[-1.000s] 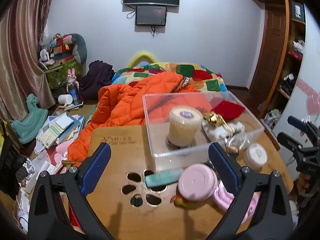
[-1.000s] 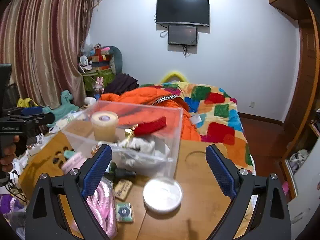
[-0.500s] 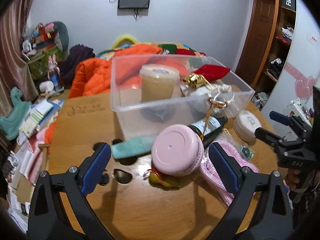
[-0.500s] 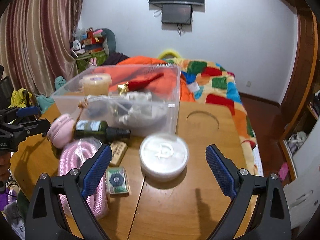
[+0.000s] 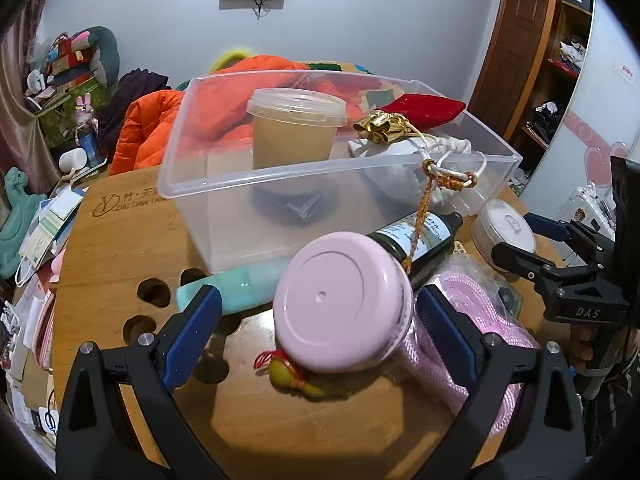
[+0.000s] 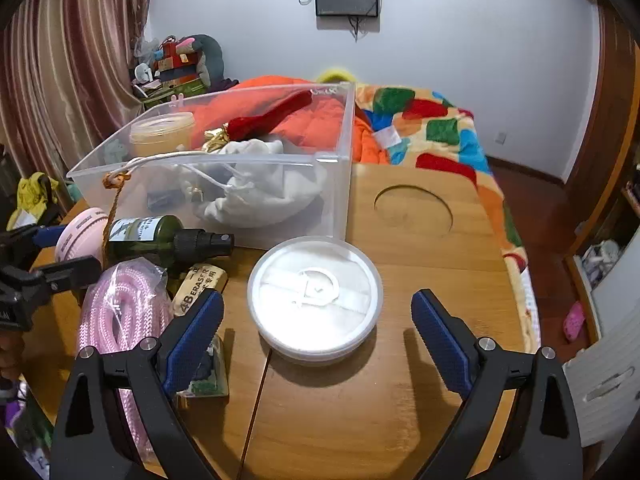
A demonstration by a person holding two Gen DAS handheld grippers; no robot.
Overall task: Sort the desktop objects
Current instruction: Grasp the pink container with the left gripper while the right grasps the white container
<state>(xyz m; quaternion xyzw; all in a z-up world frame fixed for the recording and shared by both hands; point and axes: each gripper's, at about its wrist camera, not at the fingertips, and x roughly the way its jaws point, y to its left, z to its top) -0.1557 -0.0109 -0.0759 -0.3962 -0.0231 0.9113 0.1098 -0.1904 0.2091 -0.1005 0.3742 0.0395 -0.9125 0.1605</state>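
Left tool (image 5: 316,322): jaws stood wide, gripping nothing; one round pink-lidded plastic jar (image 5: 344,304) sat between the blue pads, contact not discernible. Under its near edge lay one small yellow charm with red cord (image 5: 294,374), partly hidden.

Right tool (image 6: 318,328): jaws wide, nothing held; one round white-lidded shallow plastic container (image 6: 315,296) lay on the wooden bench (image 6: 420,360) between and just beyond the pads, apart from both.

Further out on the bench: one coiled pink rope in a clear bag (image 6: 120,312), one dark green glass spray bottle (image 6: 168,238) lying on its side, one teal tube (image 5: 236,286) half hidden by the jar, one eraser (image 6: 200,282) with a partly readable label.

One clear plastic storage box (image 5: 192,184) behind them held one beige lidded tub (image 5: 296,128), one white drawstring pouch (image 6: 256,196), one red velvet pouch (image 5: 424,106) and one gold bow (image 5: 380,126); a dark item at the bottom was hard to make out.
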